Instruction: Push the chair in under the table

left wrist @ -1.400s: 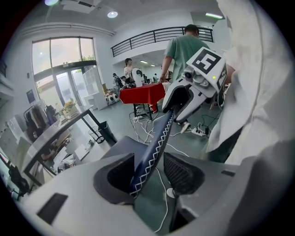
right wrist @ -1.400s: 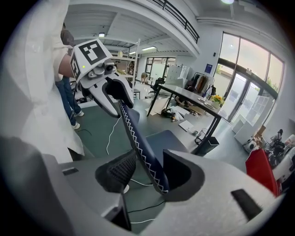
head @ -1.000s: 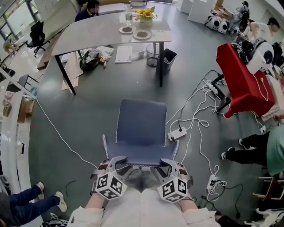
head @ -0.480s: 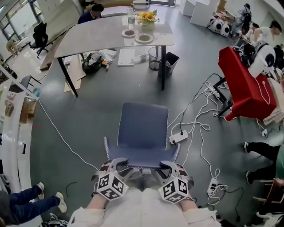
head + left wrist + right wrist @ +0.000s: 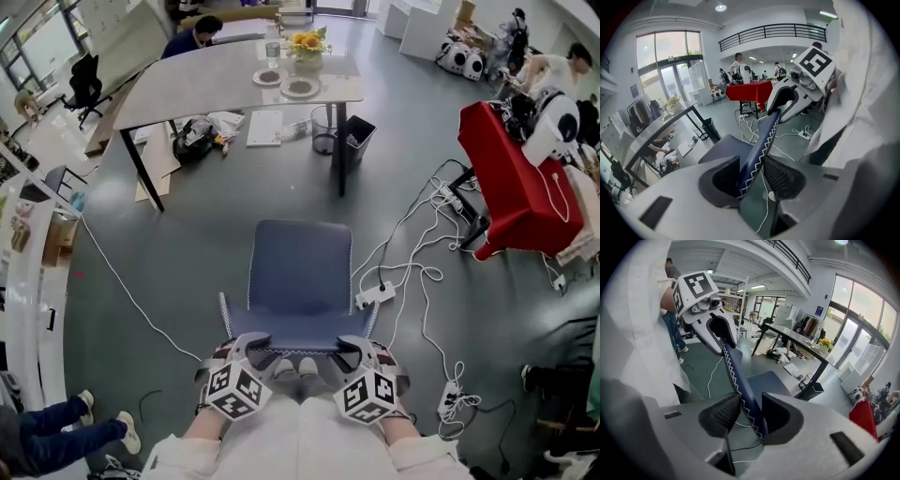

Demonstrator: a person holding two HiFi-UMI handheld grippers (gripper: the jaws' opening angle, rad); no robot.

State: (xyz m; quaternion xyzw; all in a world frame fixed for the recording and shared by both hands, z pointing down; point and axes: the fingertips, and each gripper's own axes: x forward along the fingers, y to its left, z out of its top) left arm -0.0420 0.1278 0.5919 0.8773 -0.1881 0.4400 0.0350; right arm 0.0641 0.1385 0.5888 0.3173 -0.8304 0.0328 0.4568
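The chair (image 5: 300,272) stands on the grey floor in the middle of the head view. It is well apart from the table (image 5: 197,80), which is up at 11 o'clock from it. The seat faces the table, and the chair's back is at 6 o'clock, close to the person. The left gripper (image 5: 251,345) is on the left end of the back's top edge. The right gripper (image 5: 354,347) is on the right end. In the left gripper view, the blue back (image 5: 766,136) with its white zigzag stitches runs between the jaws of the left gripper (image 5: 752,171), and both pads press on it. In the right gripper view, the back (image 5: 731,364) sits between the jaws of the right gripper (image 5: 747,413) too. Those jaws have just been closing, and they pinch the back. White cords (image 5: 412,272) lie on the floor at 3 o'clock from the chair. A black bin (image 5: 354,131) stands by the table leg at 1 o'clock.
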